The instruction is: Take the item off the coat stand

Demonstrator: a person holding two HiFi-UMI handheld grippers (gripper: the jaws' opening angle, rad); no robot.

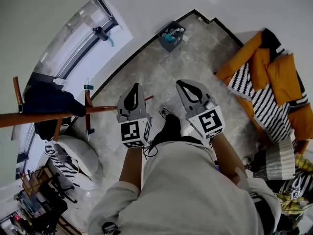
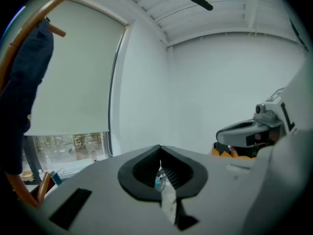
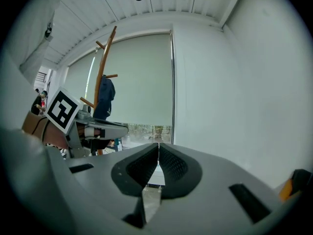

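Closest to me, the left claw [image 1: 134,88] and right claw [image 1: 188,85] are both pinched closed, holding nothing. Farther left I see the dark navy garment [image 1: 46,102] hanging on the brown wooden coat stand [image 1: 101,109], well apart from both.

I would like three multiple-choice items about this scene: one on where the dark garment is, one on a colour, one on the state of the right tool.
1. Where is the dark garment?
A. on the wooden coat stand
B. on the floor
C. in the bin

2. What colour are the cushions at the right?
A. green
B. orange
C. pink

3. How do the jaws of the right tool stand?
A. wide apart
B. shut on the garment
C. together, nothing between

Answers: 1 A, it hangs on the stand's pegs; 2 B, orange shows beside the striped blanket; 3 C, the right gripper view shows them meeting, empty.
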